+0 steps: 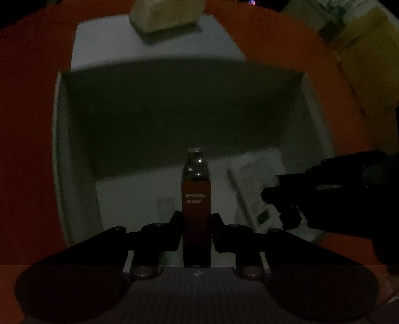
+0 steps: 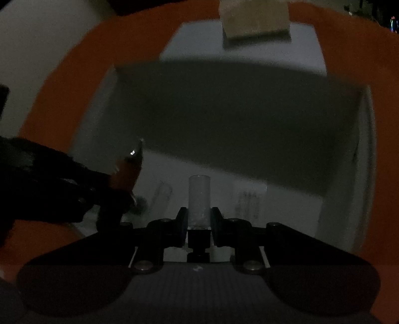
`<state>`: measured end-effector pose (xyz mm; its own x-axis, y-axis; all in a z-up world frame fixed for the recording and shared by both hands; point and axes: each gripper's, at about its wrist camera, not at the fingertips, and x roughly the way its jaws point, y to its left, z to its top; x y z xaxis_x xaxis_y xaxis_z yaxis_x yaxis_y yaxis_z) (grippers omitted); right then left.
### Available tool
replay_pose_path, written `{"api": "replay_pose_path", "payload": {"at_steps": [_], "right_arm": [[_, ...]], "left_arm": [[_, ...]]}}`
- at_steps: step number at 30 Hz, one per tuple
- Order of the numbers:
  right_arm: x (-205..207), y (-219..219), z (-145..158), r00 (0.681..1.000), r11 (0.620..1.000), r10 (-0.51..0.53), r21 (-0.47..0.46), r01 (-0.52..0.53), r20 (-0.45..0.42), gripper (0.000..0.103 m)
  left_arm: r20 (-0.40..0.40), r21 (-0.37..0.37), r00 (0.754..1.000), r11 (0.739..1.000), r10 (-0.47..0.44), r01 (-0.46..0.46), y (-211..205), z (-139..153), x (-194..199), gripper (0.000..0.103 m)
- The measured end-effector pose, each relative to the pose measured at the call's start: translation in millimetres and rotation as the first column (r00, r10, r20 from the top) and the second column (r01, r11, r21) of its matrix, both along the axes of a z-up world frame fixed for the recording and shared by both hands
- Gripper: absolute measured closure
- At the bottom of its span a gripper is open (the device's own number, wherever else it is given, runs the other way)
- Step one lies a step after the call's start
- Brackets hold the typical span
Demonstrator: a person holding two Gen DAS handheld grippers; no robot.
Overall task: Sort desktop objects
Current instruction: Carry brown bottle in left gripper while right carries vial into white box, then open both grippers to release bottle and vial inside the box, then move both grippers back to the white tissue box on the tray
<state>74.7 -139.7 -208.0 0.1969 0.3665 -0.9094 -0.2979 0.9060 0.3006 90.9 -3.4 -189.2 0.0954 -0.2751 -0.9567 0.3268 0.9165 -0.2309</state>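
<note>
Grippers hover over an open white box (image 1: 74,149) on an orange counter (image 1: 30,124), the left gripper (image 1: 197,221) pinching a "SPRING WIND" bottle (image 1: 197,189), the right gripper (image 2: 198,219) pinching a pale tube (image 2: 198,197), seemingly ready to drop both inside.

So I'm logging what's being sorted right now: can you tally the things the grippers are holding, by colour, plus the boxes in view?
Orange-labelled bottle, in left gripper: 1
White tube, in right gripper: 1
White open box: 1
Tan box: 1
Total: 4
</note>
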Motion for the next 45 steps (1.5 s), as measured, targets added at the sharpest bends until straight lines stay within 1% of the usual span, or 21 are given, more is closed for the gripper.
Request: {"api": "replay_pose_path", "payload": {"at_steps": [4, 6, 7, 9, 11, 13, 16, 23, 26, 28, 29, 32, 34, 37, 41, 45], "right_arm": [[0, 2, -21, 0.999, 0.999, -0.02, -0.051, 0.018, -0.026, 0.081], [5, 1, -31, 0.999, 0.997, -0.028, -0.066, 0.026, -0.032, 0.081], [6, 1, -34, 0.999, 0.997, -0.029, -0.075, 0.026, -0.034, 0.081], [7, 0, -37, 0.999, 0.996, -0.018, -0.091, 0.015, -0.037, 0.081], [10, 1, -43, 0.999, 0.995, -0.013, -0.101, 0.009, -0.045, 0.081], [11, 2, -46, 0.999, 0.994, -0.008, -0.111, 0.003, -0.044, 0.081], [12, 3, -51, 0.999, 0.992, 0.008, -0.126, -0.015, -0.052, 0.081], [13, 5, -57, 0.998, 0.988, 0.017, -0.153, -0.027, -0.067, 0.081], [9, 5, -56, 0.998, 0.987, 0.014, -0.161, -0.025, -0.065, 0.081], [5, 4, -53, 0.998, 0.986, 0.013, -0.166, -0.023, -0.064, 0.081], [-4, 2, -60, 0.998, 0.986, 0.013, -0.167, -0.023, -0.063, 0.081], [-4, 2, -60, 0.998, 0.986, 0.002, -0.168, -0.014, -0.069, 0.08], [-5, 1, -59, 0.998, 0.986, -0.001, -0.164, -0.011, -0.069, 0.08], [-7, 0, -56, 0.998, 0.987, -0.002, -0.161, -0.009, -0.07, 0.08], [-10, 0, -56, 0.998, 0.988, 0.002, -0.155, -0.012, -0.068, 0.08], [-10, -3, -48, 0.998, 0.99, 0.0, -0.14, -0.008, -0.055, 0.08]], "left_arm": [[-0.015, 0.027, 1.0, 1.0, 0.006, -0.006, -8, -16, 3, 0.082], [-0.022, 0.03, 1.0, 0.999, -0.011, 0.011, -9, -21, 4, 0.082], [-0.029, 0.033, 0.999, 0.999, -0.022, 0.023, -9, -24, 5, 0.082], [-0.02, 0.06, 1.0, 0.998, -0.021, 0.023, -7, -28, 8, 0.082], [-0.034, 0.069, 0.999, 0.997, -0.016, 0.018, -6, -34, 11, 0.082], [-0.043, 0.077, 0.999, 0.997, -0.018, 0.021, -6, -39, 14, 0.082], [-0.045, 0.085, 0.998, 0.996, -0.031, 0.035, -6, -44, 7, 0.082], [-0.043, 0.094, 0.998, 0.994, -0.043, 0.047, -10, -46, 3, 0.082], [-0.054, 0.099, 0.998, 0.995, -0.026, 0.032, -10, -50, 3, 0.082], [-0.05, 0.098, 0.998, 0.994, -0.035, 0.04, -13, -51, 3, 0.082], [-0.047, 0.098, 0.998, 0.994, -0.041, 0.045, -15, -51, 2, 0.082], [-0.052, 0.096, 0.997, 0.994, -0.053, 0.058, -17, -50, 0, 0.08], [-0.065, 0.087, 0.997, 0.995, -0.047, 0.052, -17, -51, 0, 0.076], [-0.047, 0.087, 0.997, 0.995, -0.053, 0.057, -16, -46, -2, 0.07], [-0.047, 0.068, 0.998, 0.997, -0.045, 0.048, -13, -40, -1, 0.07], [-0.037, 0.027, 0.999, 0.999, -0.037, 0.038, -9, -22, 1, 0.07]]}}
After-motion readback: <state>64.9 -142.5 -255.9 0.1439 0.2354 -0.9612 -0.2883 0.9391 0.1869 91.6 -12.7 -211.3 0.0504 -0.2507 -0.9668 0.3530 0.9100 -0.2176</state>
